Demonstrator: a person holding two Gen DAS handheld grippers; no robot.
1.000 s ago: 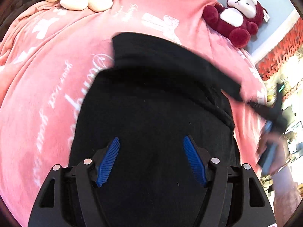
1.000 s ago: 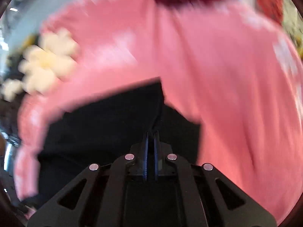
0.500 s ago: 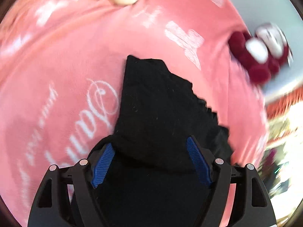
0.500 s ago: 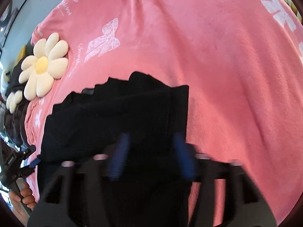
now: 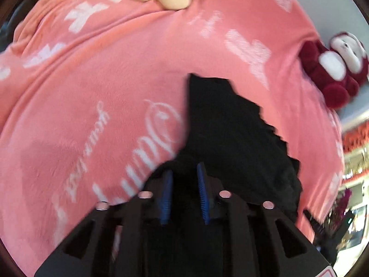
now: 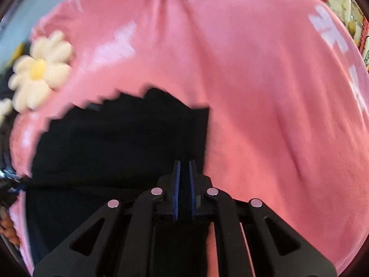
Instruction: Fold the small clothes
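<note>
Diagonally, black garment [image 5: 230,138] runs away from left gripper [image 5: 184,173]

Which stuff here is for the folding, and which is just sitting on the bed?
For the folding:
- black garment
- left gripper, jaws just closing, black cloth between them
- right gripper, jaws just closed to a narrow gap on the garment's edge

Just lying about:
- flower cushion
- red plush toy
- pink blanket, underneath everything

Left hand-held gripper [image 5: 183,175] jaws just closing, black garment [image 5: 233,143] between them, on pink blanket [image 5: 92,80].
</note>
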